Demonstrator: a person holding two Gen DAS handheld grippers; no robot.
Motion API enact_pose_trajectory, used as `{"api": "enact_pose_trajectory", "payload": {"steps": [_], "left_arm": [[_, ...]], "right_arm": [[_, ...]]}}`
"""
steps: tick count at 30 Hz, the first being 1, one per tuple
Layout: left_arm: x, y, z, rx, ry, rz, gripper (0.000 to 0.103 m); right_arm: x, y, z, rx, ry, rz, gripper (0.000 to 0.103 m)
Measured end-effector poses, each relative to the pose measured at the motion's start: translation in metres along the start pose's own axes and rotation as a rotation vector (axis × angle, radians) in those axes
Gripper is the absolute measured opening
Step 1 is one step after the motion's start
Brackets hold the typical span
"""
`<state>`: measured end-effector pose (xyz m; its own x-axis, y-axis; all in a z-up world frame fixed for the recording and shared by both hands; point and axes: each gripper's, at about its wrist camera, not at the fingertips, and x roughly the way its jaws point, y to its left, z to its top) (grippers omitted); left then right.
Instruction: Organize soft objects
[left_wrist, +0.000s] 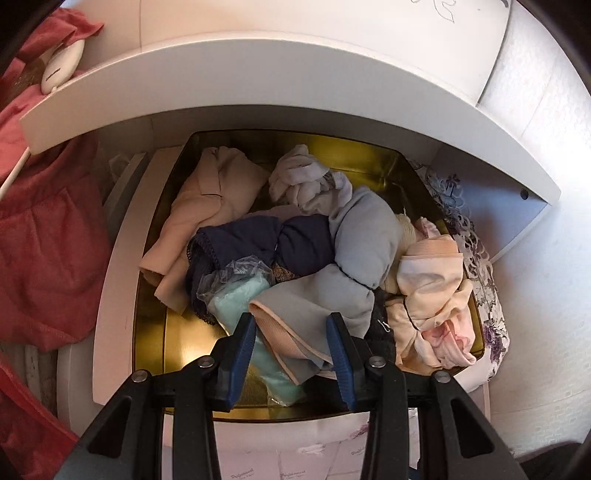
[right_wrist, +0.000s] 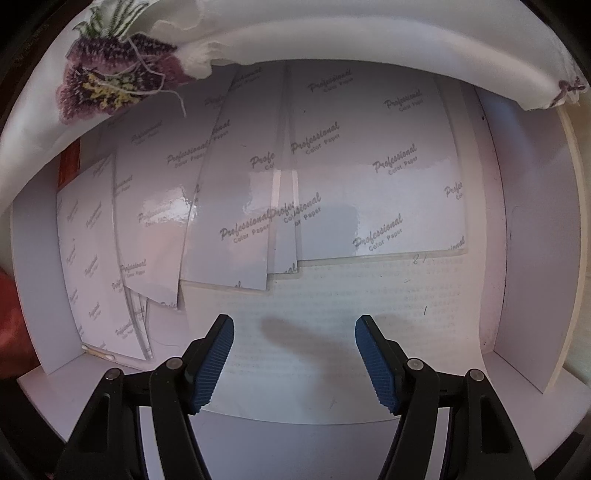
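Gold tin (left_wrist: 402, 173), rectangular, sits in a white drawer (left_wrist: 122, 236) under a white shelf (left_wrist: 280, 85). Tin is heaped with soft garments, bare gold floor showing at the near left and far right corners.

Contents, left to right:
- peach piece (left_wrist: 201, 206), folded, against the left wall, one end draped over the tin's left rim
- white knot (left_wrist: 297, 177) at the back centre
- navy piece (left_wrist: 258, 236) with dark lace edge, mid-tin
- mint piece (left_wrist: 236, 299) with sheer blue-grey trim, near left, lying on the tin floor
- grey piece (left_wrist: 364, 240), bulky, across the centre; its peach-banded edge runs toward the camera
- pink-and-cream bundle (left_wrist: 432, 295) at the right wall, spilling over the rim

Lace cloth with purple flowers (left_wrist: 480, 266) lies outside the tin on its right. Red fabric (left_wrist: 48, 236) hangs left of the drawer.

Left tool (left_wrist: 291, 325): angled steeply down over the tin's near edge, jaws part open. The grey piece's banded edge lies between the blue pads; whether the pads press it, cannot tell.

Right tool (right_wrist: 294, 332): points straight down into a separate white compartment (right_wrist: 532, 236) lined with glossy paper sheets (right_wrist: 369, 177) printed "Professional Color Paper". Jaws roughly half open, nothing between them. An embroidered cloth (right_wrist: 110, 77) hangs over the compartment's far edge.
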<state>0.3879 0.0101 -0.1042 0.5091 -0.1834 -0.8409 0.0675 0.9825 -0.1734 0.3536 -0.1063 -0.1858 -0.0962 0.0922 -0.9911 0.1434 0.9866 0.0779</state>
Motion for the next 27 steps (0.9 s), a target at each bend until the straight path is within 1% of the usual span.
{"api": "enact_pose_trajectory", "payload": {"steps": [7,11,20,27], "left_arm": [[-0.018,0.007,-0.012,-0.034,-0.019,0.005,0.04],[-0.029,0.008,-0.022,-0.029,-0.029,0.01,0.04],[-0.056,0.014,-0.05,-0.033,-0.03,0.013,0.04],[-0.069,0.019,-0.07,-0.048,-0.02,0.016,0.04]], "right_arm": [[0.001,0.0,0.002,-0.005,0.0,-0.005,0.069],[0.001,0.003,0.001,-0.011,-0.004,-0.014,0.069],[-0.002,0.01,-0.001,-0.035,-0.028,-0.037,0.069],[-0.006,0.017,-0.004,-0.063,-0.054,-0.061,0.069]]}}
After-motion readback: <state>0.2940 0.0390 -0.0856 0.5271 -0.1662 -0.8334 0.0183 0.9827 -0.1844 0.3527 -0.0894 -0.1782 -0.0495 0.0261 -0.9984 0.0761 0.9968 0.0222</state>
